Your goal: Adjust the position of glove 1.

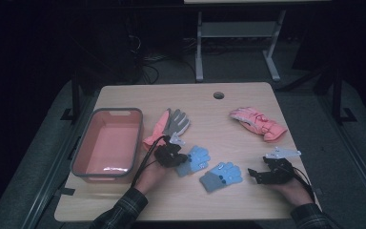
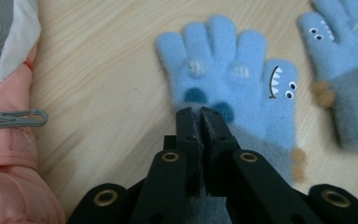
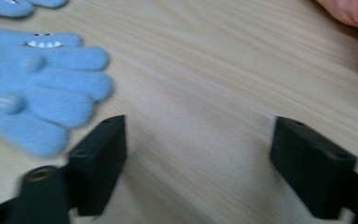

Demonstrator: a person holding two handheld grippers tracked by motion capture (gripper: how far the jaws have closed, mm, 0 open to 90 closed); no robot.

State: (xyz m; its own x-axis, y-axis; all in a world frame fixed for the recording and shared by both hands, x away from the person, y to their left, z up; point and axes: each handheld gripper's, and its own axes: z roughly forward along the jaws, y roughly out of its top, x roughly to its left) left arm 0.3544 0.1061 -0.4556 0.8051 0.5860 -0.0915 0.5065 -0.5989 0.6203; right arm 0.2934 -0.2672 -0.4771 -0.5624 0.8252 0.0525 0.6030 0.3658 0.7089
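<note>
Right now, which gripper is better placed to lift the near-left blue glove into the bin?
Left. The left gripper is shut on the blue glove, beside the pink bin. The right gripper stands open over bare table.

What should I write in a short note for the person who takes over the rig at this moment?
Left gripper: fingers shut, pinching the palm of the nearer blue monster glove, which lies flat on the table.
Right gripper: open over bare wood, holding nothing.
Second blue glove lies between the grippers; grey-pink glove beside the red bin; pink glove far right.
Done: no glove in the bin.
Left: probably moving all gloves there.
</note>
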